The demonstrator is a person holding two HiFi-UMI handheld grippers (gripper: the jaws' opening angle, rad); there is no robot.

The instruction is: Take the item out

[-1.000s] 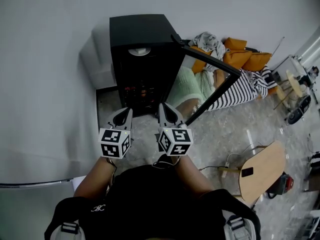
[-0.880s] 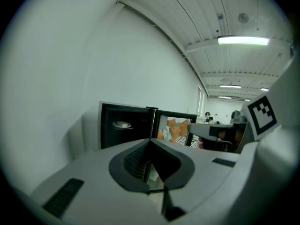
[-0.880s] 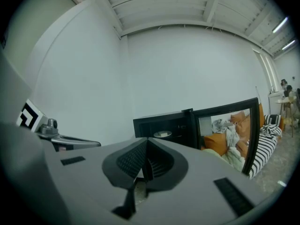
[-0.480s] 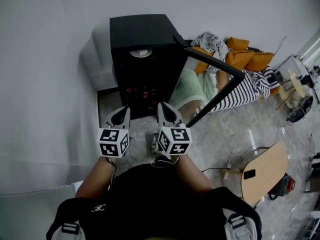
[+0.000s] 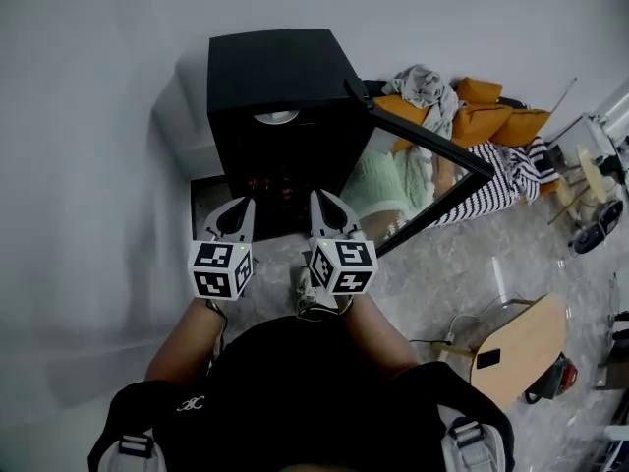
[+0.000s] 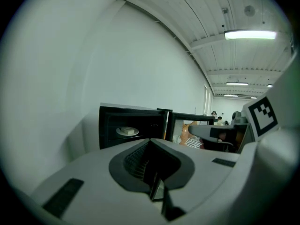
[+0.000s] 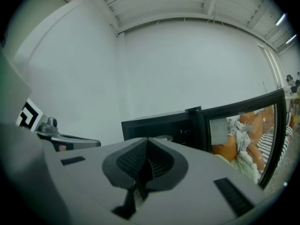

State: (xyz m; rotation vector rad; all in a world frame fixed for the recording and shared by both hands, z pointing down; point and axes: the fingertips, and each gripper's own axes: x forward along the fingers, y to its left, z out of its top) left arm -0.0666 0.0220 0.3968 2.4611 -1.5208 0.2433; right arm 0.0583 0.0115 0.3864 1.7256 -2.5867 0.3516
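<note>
Seen from your head, your left gripper (image 5: 239, 205) and your right gripper (image 5: 320, 199) are held side by side in front of your body, well apart from each other, both pointing at the open front of a black cabinet (image 5: 275, 67) that stands on the floor (image 5: 432, 264) against a white wall (image 5: 98, 116). The cabinet's glass door (image 5: 423, 138) stands swung wide open to the right of the opening. In the left gripper view, the jaws of the left gripper (image 6: 150, 143) are pressed together with nothing between them. In the right gripper view, the right gripper (image 7: 146, 143) shows the same: ribbed pads (image 7: 129, 159) meeting, nothing pinched. The item (image 6: 128, 130), a small pale block, lies on a white plate (image 6: 118, 131) inside the cabinet, in the upper part of its dark interior. From your head only the plate (image 5: 276, 117) can be made out, just under the cabinet's top edge. Both grippers are short of the opening, and neither touches the cabinet, the plate or the item. Small reddish glints lower in the interior are too dim to identify. Beyond the door, orange cushions (image 5: 496, 118) and a striped cloth (image 5: 491, 170) lie on the floor. A low wooden table (image 5: 516, 347) stands further to the right, well apart from the cabinet.
</note>
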